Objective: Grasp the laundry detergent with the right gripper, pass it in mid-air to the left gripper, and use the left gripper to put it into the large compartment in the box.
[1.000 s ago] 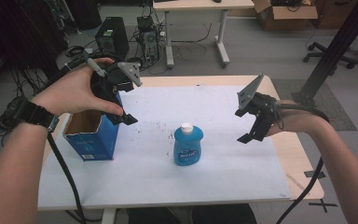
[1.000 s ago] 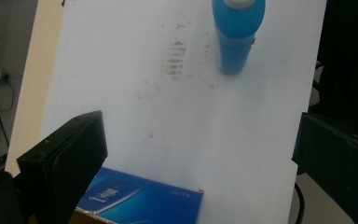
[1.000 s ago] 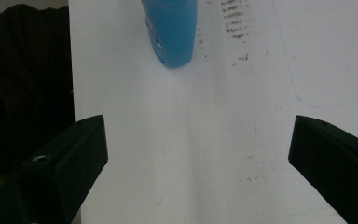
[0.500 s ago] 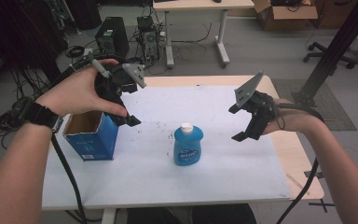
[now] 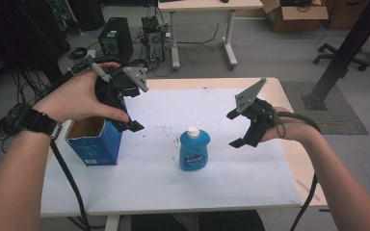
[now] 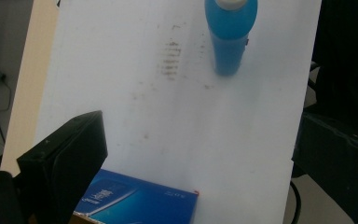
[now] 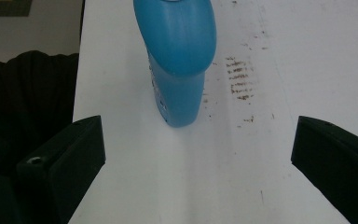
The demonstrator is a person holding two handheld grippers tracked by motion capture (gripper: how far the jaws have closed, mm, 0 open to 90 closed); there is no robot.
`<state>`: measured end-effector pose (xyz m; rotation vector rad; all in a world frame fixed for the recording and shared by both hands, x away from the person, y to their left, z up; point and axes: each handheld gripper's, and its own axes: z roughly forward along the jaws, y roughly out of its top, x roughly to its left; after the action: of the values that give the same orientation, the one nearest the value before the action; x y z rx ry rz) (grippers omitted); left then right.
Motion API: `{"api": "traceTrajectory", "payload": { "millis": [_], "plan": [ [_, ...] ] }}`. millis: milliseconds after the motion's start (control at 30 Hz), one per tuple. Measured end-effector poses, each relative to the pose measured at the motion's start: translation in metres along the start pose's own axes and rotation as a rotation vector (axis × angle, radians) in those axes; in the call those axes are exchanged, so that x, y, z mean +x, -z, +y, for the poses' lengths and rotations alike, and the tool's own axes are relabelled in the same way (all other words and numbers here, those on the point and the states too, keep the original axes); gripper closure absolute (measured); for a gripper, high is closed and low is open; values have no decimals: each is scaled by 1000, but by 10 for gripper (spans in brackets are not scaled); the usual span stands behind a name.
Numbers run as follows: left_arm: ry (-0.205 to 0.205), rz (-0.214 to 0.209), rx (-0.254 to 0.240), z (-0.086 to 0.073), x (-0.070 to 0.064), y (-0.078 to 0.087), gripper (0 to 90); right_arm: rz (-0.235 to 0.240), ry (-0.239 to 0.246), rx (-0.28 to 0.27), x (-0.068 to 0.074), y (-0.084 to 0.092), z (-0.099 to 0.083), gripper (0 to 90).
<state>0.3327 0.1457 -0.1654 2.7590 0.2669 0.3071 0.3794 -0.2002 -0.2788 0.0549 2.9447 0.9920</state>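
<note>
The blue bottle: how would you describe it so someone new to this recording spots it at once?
On the white sheet covering the table, look near the middle, between the open blue box at left and the right tool. There the blue bottle stands upright, untouched: translucent blue with a white cap and front label, unlike the square cardboard box.

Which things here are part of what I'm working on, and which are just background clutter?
In play:
- blue bottle, upright, untouched
- open blue box
- left tongs, open, over the box
- right tongs, open, facing the bottle

Lying about:
- computer tower on the floor
- cardboard box
- office chair
</note>
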Motion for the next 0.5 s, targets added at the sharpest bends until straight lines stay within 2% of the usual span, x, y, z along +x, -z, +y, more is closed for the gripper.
{"api": "traceTrajectory", "payload": {
  "millis": [500],
  "plan": [
    [11,-6,-2,-6,-3,0,33,33,-17,-119,-2,-28,-4,32]
  ]
}}
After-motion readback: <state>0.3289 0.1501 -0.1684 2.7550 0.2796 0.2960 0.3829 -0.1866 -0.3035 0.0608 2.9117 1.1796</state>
